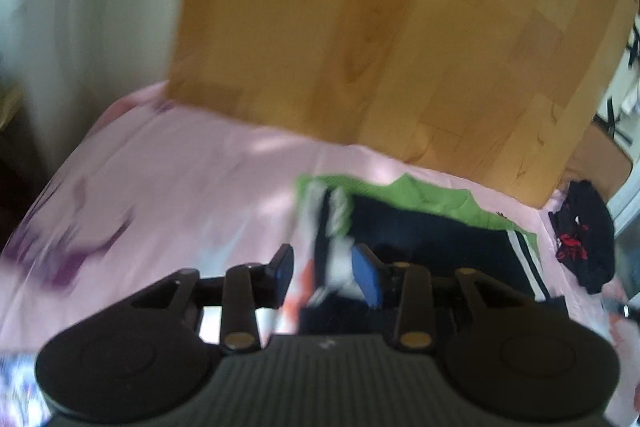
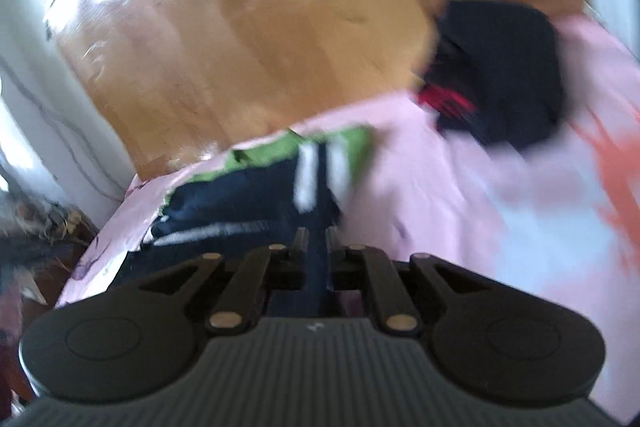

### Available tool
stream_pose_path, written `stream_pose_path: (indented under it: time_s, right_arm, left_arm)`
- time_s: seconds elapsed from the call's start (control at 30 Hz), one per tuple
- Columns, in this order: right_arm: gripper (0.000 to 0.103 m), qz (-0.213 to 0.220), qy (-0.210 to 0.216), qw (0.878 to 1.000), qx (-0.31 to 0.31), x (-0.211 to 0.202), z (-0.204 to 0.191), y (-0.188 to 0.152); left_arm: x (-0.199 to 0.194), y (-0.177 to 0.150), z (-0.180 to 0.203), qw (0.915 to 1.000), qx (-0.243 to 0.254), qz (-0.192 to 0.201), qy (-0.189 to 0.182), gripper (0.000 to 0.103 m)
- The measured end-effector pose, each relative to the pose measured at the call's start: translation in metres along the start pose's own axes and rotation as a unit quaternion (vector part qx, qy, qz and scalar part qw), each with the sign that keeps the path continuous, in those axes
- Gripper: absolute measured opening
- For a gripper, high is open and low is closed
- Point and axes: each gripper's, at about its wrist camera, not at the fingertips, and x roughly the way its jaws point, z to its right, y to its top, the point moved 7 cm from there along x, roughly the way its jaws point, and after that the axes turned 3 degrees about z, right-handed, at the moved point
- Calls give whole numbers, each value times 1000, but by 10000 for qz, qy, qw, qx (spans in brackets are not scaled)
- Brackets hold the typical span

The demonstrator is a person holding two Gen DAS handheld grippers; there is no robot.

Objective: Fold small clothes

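A navy garment with white stripes (image 1: 432, 239) lies on a green garment (image 1: 432, 199) on a pink bedsheet (image 1: 168, 195). My left gripper (image 1: 326, 277) is open just above the navy garment's striped left edge, with cloth between its blue pads (image 1: 366, 277). In the right wrist view the navy garment (image 2: 248, 191) lies on the green one (image 2: 348, 143). My right gripper (image 2: 318, 247) is shut on a fold of the navy cloth. Both views are blurred.
A crumpled black and red garment (image 1: 584, 239) lies at the bed's right edge and shows in the right wrist view (image 2: 500, 67). Wooden floor (image 1: 380, 27) lies beyond the bed. A white wall (image 1: 80, 7) stands at the left.
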Motion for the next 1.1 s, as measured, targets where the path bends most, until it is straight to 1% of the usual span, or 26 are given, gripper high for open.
stream_pose_path:
  time_s: [0.03,0.1,0.13,0.2,0.23,0.27,0.3,0.33,0.37,0.4,0.43,0.5,0.53,0.57,0.6,0.63,0.67,0.7,0.77,0.83,0.9,1.0,1.07,1.1]
  right_arm:
    - [36,-55,91,9999,-116,15,-1,10]
    - [48,-230,178,9993,-253,59,-11,32]
    - [48,-359,182,9986,-331,85,-15,42]
    - [48,-572,137,9967,-559,126,-20,56]
    - [49,-661,97,9954,-680,147,-22,62]
    - [50,-736,61,9942,-782,169,-23,68]
    - [56,-813,44,9929,-866,189,-23,71]
    - [62,-888,35,9918,-921,205,-21,73]
    - [65,-971,1,9910,-926,225,-17,74]
    - [66,-1040,-27,9904,-908,238,-14,74]
    - [66,-1121,-63,9899,-869,252,-9,73]
    - [66,-1351,-88,9877,-775,276,3,66]
    - [68,-1433,-75,9871,-711,285,4,63]
    - [65,-1284,6,9889,-750,286,4,61]
    - [49,-1272,54,9881,-865,287,2,59]
    - [20,-1270,75,9870,-983,286,-1,57]
    - [19,-1281,105,9866,-1008,282,-4,54]
    - [15,-1230,107,9869,-1037,276,-7,54]
    - [14,-1036,173,9870,-1219,255,-19,55]
    - [14,-815,296,9871,-1347,225,-34,61]
    - [14,-548,458,9855,-1538,185,-52,65]
    - [14,-275,801,9815,-1716,121,-74,56]
    - [14,-212,1054,9774,-1820,78,-86,37]
    - [14,-225,1152,9762,-1823,63,-90,28]
  left_arm:
    - [17,11,14,9998,190,-59,-29,36]
    - [53,30,41,9990,436,-100,32,42]
    - [72,38,53,9984,557,-99,54,46]
    - [113,51,79,9972,742,-105,64,57]
    - [131,54,88,9967,809,-109,38,65]
    - [150,56,97,9959,889,-149,26,70]
    - [170,57,105,9949,976,-242,27,71]
    - [190,55,112,9934,1085,-371,44,71]
    - [208,52,116,9917,1181,-498,109,71]
    - [225,48,118,9900,1243,-626,213,71]
    - [239,45,118,9885,1271,-748,328,68]
    - [260,38,113,9863,1220,-1003,468,54]
    - [262,35,110,9875,1165,-984,410,45]
    - [260,34,111,9896,1114,-856,303,22]
    - [257,33,112,9900,1121,-808,299,18]
    - [251,31,111,9898,1153,-749,362,11]
    - [244,31,111,9904,1148,-697,330,11]
    - [233,31,112,9913,1131,-605,288,10]
    - [207,40,114,9930,1102,-390,165,10]
    - [169,40,116,9938,1108,-97,12,10]
    - [126,33,116,9933,1124,194,-161,10]
    - [64,9,113,9906,1186,574,-370,10]
    - [26,-19,105,9893,1154,695,-552,10]
    - [9,-37,101,9891,1122,721,-627,10]
